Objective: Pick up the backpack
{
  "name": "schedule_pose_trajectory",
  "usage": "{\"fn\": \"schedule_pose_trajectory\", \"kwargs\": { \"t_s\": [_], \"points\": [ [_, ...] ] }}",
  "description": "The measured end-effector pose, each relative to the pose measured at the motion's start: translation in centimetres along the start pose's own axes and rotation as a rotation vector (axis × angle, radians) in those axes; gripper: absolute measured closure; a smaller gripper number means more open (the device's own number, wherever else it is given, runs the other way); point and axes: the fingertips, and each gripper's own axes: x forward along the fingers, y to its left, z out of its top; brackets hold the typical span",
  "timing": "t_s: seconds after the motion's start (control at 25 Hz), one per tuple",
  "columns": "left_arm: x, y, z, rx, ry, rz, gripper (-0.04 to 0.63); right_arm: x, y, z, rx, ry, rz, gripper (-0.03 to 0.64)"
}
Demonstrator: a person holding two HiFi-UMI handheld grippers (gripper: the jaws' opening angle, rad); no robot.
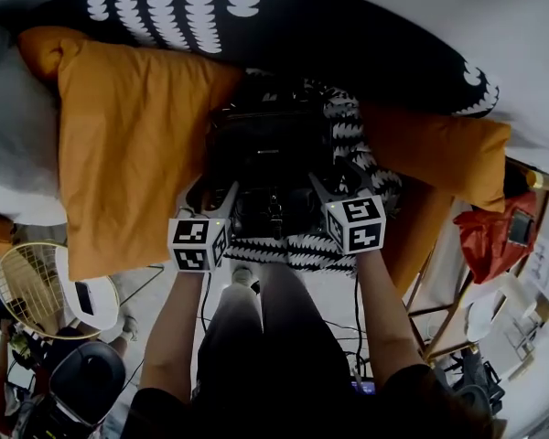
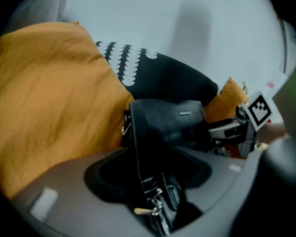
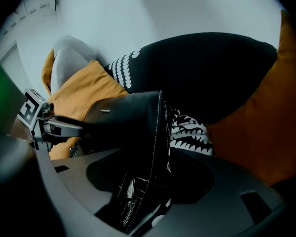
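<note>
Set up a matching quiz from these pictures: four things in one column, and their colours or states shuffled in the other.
Things:
1. backpack
2. quilt
3. cushion
4. left tool

Colours or states:
A. orange
B. black with white scallops
C. plain black, in the middle
D. open, a strap between its jaws

Pairs: 1-C, 2-A, 3-B, 4-D

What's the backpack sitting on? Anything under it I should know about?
A black-and-white patterned cloth shows under the backpack at its near and right edges. Whatever lies beneath the bag's middle is covered.
</note>
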Motion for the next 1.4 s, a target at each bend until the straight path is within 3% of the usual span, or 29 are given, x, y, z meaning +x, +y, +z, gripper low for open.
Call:
{"fn": "schedule_pose_trajectory", "kwargs": {
  "t_s": [0.44,0.92,1.4],
  "points": [
    [2.4,0.6,-0.3,-0.010,0.025,0.006,0.342,1.9,-0.5,-0.5,0.003,0.013,0.018,0.382],
    [1.9,0.0,-0.2,-0.022,0.038,-0.012,0.399,0.7,0.5,-0.2,-0.026,0.018,-0.017,0.452],
    [-2.1,-2.3,-0.4,-0.004,-0.034,-0.036,0.476,-3.7,3.0,-0.5,-0.034,-0.019,-0.100,0.528]
  ]
}}
